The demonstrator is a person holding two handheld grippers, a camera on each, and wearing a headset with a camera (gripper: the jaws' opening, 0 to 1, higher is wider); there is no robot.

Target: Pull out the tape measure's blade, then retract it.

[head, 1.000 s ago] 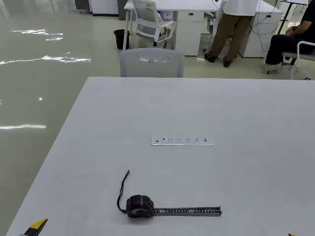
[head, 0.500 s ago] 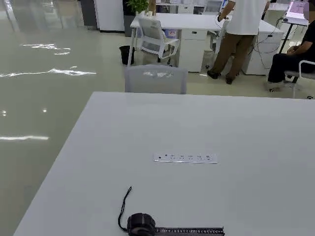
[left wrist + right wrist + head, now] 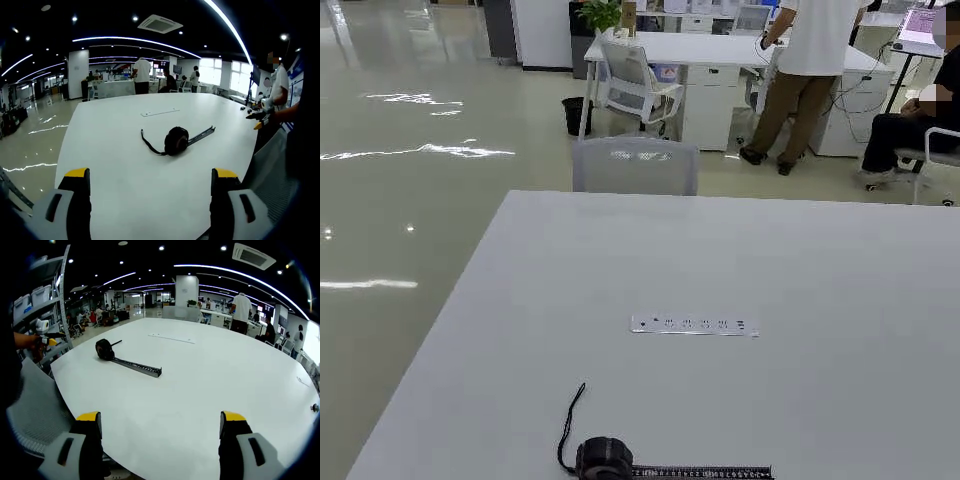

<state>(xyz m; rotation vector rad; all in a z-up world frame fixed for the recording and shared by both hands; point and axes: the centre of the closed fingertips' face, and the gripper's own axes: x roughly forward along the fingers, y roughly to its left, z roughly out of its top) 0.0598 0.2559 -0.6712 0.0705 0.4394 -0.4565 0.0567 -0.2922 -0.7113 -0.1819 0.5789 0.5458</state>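
Tape measure [image 3: 176, 140] lies on the white table [image 3: 120, 165], blade [image 3: 138, 367] partly out, well ahead of the left gripper [image 3: 151, 173] and right gripper [image 3: 161, 416] - jaws on those 2 spread wide, gripping nothing.

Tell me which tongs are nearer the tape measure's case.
Left. The left tongs face the case across a short stretch of table; from the right tongs it lies farther off, beyond the extended blade.

Big white table [image 3: 620, 260], nothing fancy; black tape measure [image 3: 603, 458] sits near the front edge w/ its blade [image 3: 700, 472] lying flat out to the right; its strap [image 3: 568, 425] curls off the left side. Flat socket strip [image 3: 693, 325] further back, approx mid-table.
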